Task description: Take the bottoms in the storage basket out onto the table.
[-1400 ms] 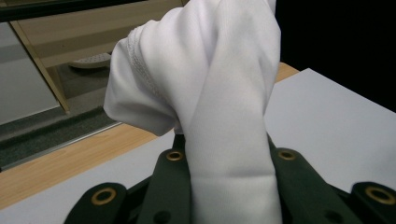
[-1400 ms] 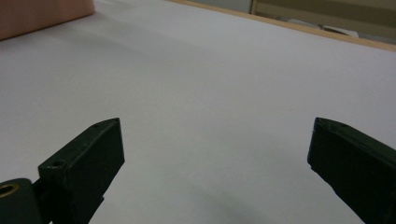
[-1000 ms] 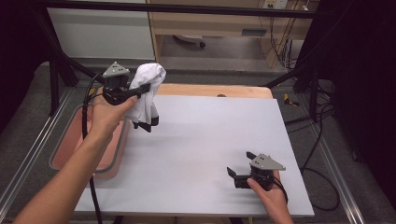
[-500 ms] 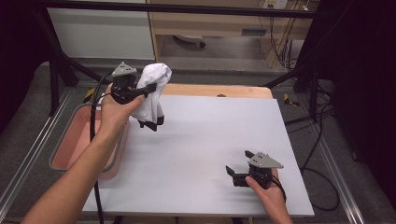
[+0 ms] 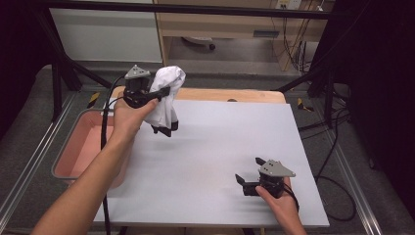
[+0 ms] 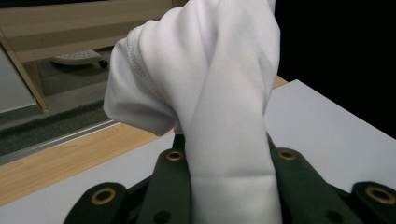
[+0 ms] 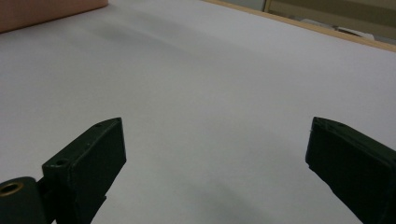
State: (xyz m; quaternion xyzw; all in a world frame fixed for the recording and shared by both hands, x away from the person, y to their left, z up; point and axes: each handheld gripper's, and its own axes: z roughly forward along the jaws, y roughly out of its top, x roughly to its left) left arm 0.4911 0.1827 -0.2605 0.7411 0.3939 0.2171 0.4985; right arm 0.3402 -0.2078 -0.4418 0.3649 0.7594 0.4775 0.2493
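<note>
Nearest the person, the right gripper (image 5: 248,178) rests low over the near right part of the white table top (image 5: 220,147), held in the right hand (image 5: 280,205), with its grey three-cornered plate on top. In the right gripper view its two black jaws stand wide apart with nothing between them, and bare white surface stretches ahead of them toward a wooden edge strip (image 7: 327,35) and a corner of the pink tub (image 7: 46,9). Farther out on the left side, the left forearm reaches up from the bottom edge of the high view, passing over the pink tub (image 5: 80,147) that sits against the table's left edge. The left hand (image 5: 128,113) holds the left gripper (image 5: 164,93) raised above the far left part of the table, its cable trailing down along the arm. The jaws of that gripper are clamped on a white cloth (image 5: 165,95), which is bunched up and hangs clear of the surface. In the left gripper view the white cloth (image 6: 219,107) rises in a twisted fold from between the black jaws, with a stitched hem showing on its left.
</note>
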